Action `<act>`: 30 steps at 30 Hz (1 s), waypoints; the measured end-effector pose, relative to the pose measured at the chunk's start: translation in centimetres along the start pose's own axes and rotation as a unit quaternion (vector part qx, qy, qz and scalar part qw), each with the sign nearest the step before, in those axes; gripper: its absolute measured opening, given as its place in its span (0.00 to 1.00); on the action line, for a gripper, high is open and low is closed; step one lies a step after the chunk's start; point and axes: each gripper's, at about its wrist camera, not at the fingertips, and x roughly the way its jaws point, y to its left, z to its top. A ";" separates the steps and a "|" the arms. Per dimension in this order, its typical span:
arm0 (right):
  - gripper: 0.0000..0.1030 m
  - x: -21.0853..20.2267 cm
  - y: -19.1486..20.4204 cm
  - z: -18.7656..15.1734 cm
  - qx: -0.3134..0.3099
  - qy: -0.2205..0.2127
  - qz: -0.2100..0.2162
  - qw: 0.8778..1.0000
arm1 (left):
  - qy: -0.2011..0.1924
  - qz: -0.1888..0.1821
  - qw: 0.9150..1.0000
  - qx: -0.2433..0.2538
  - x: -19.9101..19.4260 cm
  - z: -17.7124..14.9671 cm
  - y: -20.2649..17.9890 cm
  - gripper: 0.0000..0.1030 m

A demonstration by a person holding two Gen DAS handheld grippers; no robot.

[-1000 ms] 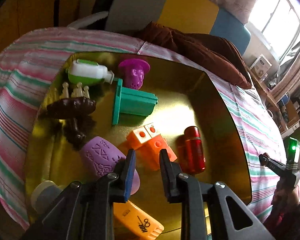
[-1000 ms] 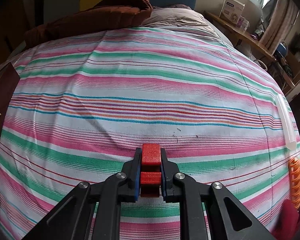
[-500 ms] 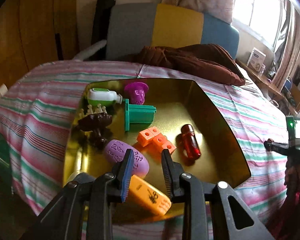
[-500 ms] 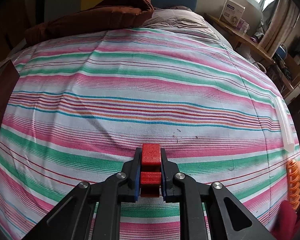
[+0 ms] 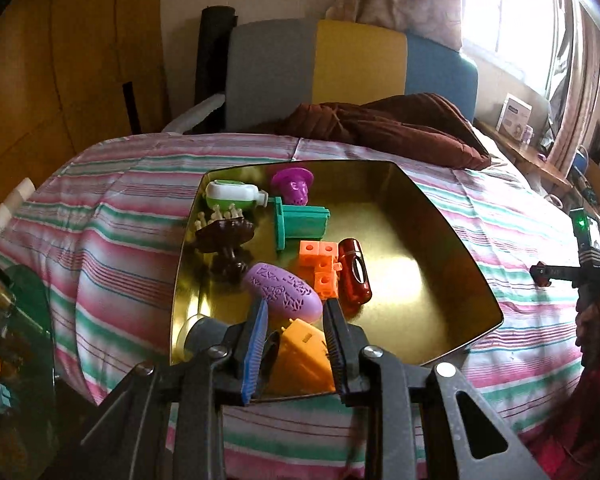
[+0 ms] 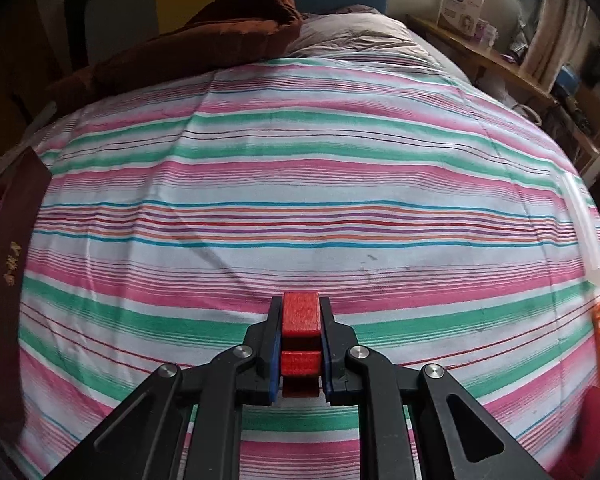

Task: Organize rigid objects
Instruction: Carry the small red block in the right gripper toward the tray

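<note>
The right gripper [image 6: 300,340] is clamped tight on a red block [image 6: 300,316], which stands up between the pads with its long axis running along the fingers, held just over the striped sheet [image 6: 300,160]. Nothing else lies ahead of it but bare cloth. The left gripper [image 5: 294,344] hangs over the near edge of the gold tray [image 5: 440,240] with its jaws a little apart and nothing gripped; an orange wedge [image 5: 300,356] shows through the gap below. Beyond its tips lie a purple oval [image 5: 282,292], orange cubes [image 5: 320,264], a dark red capsule [image 5: 354,278], a green stand [image 5: 300,222] and a white bottle [image 5: 234,194]. From the left view the right gripper [image 5: 540,272] sits well off to the right of the tray, so I'd judge the block has to travel left to join the rest, into the bare right half of the tray.
</note>
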 end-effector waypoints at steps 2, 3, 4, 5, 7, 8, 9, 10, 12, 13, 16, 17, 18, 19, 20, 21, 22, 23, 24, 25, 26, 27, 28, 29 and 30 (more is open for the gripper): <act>0.15 -0.1 0.3 -0.1 -0.001 0.000 0.015 1.000 | 0.000 0.003 1.000 0.001 -0.1 -0.1 0.1 0.27; 0.15 -0.1 0.5 -0.1 -0.005 0.000 0.014 1.000 | 0.000 0.003 1.000 -0.001 -0.2 -0.2 0.2 0.27; 0.15 -0.1 0.7 -0.2 -0.010 -0.001 0.012 1.000 | 0.001 0.002 1.000 -0.001 -0.2 -0.3 0.2 0.27; 0.15 -0.1 0.9 -0.3 -0.015 -0.001 0.012 1.000 | 0.002 0.002 1.000 -0.001 -0.2 -0.3 0.2 0.27; 0.15 -0.3 1.1 -0.5 -0.017 -0.001 0.017 1.000 | 0.003 -0.002 1.000 -0.005 -0.3 -0.4 0.3 0.27; 0.15 -0.3 1.1 -0.6 -0.017 0.000 0.020 1.000 | 0.004 -0.003 1.000 -0.004 -0.3 -0.4 0.3 0.27; 0.15 -0.3 1.2 -0.6 -0.019 0.000 0.020 1.000 | 0.003 -0.003 1.000 -0.002 -0.4 -0.4 0.2 0.27; 0.15 -0.3 1.3 -0.7 -0.022 0.000 0.019 1.000 | 0.002 -0.002 1.000 -0.001 -0.4 -0.4 0.2 0.27; 0.15 -0.3 1.6 -0.6 -0.025 0.004 0.019 1.000 | 0.001 -0.004 1.000 0.000 -0.6 -0.3 0.2 0.27; 0.15 -0.4 1.8 -0.7 -0.028 0.006 0.020 0.999 | 0.000 -0.003 1.000 0.000 -0.6 -0.4 0.2 0.27; 0.15 -1.1 2.6 -0.9 -0.035 0.009 0.016 0.999 | -0.001 -0.006 1.000 -0.001 -0.7 -0.5 0.3 0.27; 0.15 -1.4 2.9 -1.0 -0.035 0.006 0.017 0.999 | -0.001 -0.006 1.000 -0.001 -0.7 -0.5 0.3 0.27; 0.15 -1.8 3.3 -1.1 -0.038 0.002 0.019 0.999 | -0.001 -0.006 1.000 -0.001 -0.7 -0.6 0.3 0.27; 0.15 -2.3 3.7 -1.2 -0.041 -0.004 0.022 0.999 | 0.000 -0.007 1.000 -0.002 -0.7 -0.7 0.3 0.27; 0.15 -2.9 4.2 -1.2 -0.045 -0.010 0.027 0.999 | 0.000 -0.008 1.000 -0.003 -0.7 -0.7 0.4 0.27; 0.15 -3.7 4.8 -1.3 -0.048 -0.019 0.033 0.998 | 0.000 -0.008 1.000 -0.004 -0.8 -0.8 0.5 0.27; 0.15 -4.5 5.4 -1.4 -0.051 -0.029 0.041 0.997 | 0.000 -0.008 1.000 -0.004 -0.8 -0.9 0.6 0.27; 0.15 -5.1 5.9 -1.4 -0.054 -0.036 0.048 0.997 | 0.000 -0.007 1.000 -0.005 -0.8 -1.0 0.7 0.27; 0.15 -6.0 6.6 -1.4 -0.058 -0.046 0.060 0.995 | 0.001 -0.007 1.000 -0.006 -0.7 -1.1 0.8 0.27; 0.15 -6.8 7.4 -1.5 -0.064 -0.054 0.072 0.994 | 0.002 -0.007 1.000 -0.008 -0.7 -1.2 0.9 0.27; 0.15 -7.6 8.2 -1.6 -0.071 -0.062 0.083 0.992 | 0.003 -0.007 1.000 -0.010 -0.7 -1.3 1.0 0.27; 0.15 -8.5 9.1 -1.7 -0.080 -0.071 0.094 0.990 | 0.004 -0.006 1.000 -0.012 -0.6 -1.4 1.2 0.28; 0.15 -9.3 10.0 -1.8 -0.087 -0.078 0.105 0.988 | 0.004 -0.006 1.000 -0.013 -0.6 -1.5 1.3 0.27; 0.15 -10.1 10.9 -1.9 -0.094 -0.084 0.118 0.985 | 0.003 -0.005 1.000 -0.015 -0.7 -1.6 1.5 0.27; 0.15 -10.9 12.2 -2.0 -0.104 -0.093 0.133 0.981 | 0.003 -0.003 1.000 -0.017 -0.7 -1.7 1.7 0.27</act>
